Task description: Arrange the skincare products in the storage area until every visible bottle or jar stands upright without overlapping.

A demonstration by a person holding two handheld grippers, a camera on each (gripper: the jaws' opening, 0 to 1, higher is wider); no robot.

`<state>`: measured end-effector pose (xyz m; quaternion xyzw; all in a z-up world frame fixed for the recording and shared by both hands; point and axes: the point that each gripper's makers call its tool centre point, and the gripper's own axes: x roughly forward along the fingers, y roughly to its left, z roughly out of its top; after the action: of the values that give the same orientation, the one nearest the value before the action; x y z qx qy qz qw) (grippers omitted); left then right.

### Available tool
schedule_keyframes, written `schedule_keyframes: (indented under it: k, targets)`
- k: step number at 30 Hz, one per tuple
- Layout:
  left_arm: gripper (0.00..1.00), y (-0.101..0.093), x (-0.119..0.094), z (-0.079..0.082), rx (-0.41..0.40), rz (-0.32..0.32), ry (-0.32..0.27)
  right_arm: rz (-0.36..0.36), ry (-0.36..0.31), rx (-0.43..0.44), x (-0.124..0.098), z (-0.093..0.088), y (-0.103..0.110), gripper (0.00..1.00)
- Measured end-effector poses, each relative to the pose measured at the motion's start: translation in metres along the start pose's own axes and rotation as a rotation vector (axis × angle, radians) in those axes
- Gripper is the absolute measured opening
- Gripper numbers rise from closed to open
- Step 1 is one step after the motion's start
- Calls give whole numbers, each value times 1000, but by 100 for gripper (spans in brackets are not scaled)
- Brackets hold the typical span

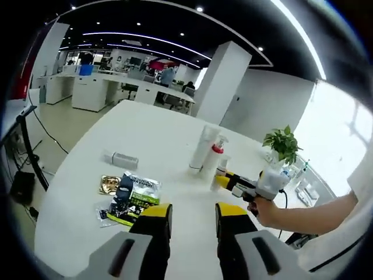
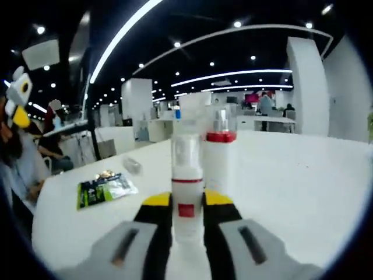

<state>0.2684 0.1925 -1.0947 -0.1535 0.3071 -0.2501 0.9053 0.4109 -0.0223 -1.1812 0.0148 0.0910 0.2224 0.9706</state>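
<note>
1. In the left gripper view, a small clear tube (image 1: pixel 121 159) lies on its side on the white table (image 1: pixel 145 134), well left of the standing bottles.
2. Nearer the camera, a gold packet (image 1: pixel 109 185) lies flat beside a green-and-black sachet (image 1: pixel 135 198); white print runs across the sachet but is too small to read.
3. The left gripper (image 1: pixel 193 224) hangs over bare tabletop, its yellow-tipped jaws apart with nothing between them.
4. Mid-table stand a tall white bottle (image 1: pixel 204 148) and, just beside it, a red-collared pump bottle (image 1: pixel 214 156), both upright.
5. To their right the right gripper (image 1: pixel 224 179) reaches in, held by a hand (image 1: pixel 267 213); a potted plant (image 1: pixel 281 144) stands behind.
6. In the right gripper view, the sachet (image 2: pixel 105 188) lies to the left, its lettering blurred.
7. The right gripper (image 2: pixel 187 201) has its jaws closed on a small clear bottle (image 2: pixel 187 189), upright, with a red band and a red square label whose text is unreadable.
8. The red-collared pump bottle (image 2: pixel 220 154) stands just behind it.
</note>
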Motion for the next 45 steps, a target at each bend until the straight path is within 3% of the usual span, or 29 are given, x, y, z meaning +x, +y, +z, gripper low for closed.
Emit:
schedule_keyframes:
  k: [6, 9, 11, 16, 18, 25, 31, 36, 42, 45]
  targets:
    - [30, -2, -1, -6, 18, 4, 17, -9, -28, 20, 2, -7, -9, 17]
    - [29, -4, 1, -8, 26, 5, 31, -4, -12, 5, -3, -16, -6, 17]
    - [29, -6, 2, -7, 20, 0, 24, 7, -38, 6, -9, -16, -3, 17]
    - [28, -8, 5, -9, 16, -5, 25, 24, -15, -37, -10, -17, 1, 17]
    - [28, -9, 5, -11, 13, -6, 29, 23, 9, -50, -5, -32, -7, 17]
    - [27, -11, 4, -15, 4, -5, 33, -28, 28, -61, -2, -29, -8, 17]
    - [27, -11, -1, -19, -3, 2, 37, -186, 82, -85, 12, -21, -20, 17]
    - [27, -5, -9, -18, -12, 23, 23, -223, 111, -81, 22, -20, -26, 18]
    - [27, 4, -15, -23, -41, 51, 18, -209, 125, -33, 28, -23, -31, 18]
    - [27, 5, -14, -23, -48, 56, 17, -200, 144, -3, 26, -29, -32, 27]
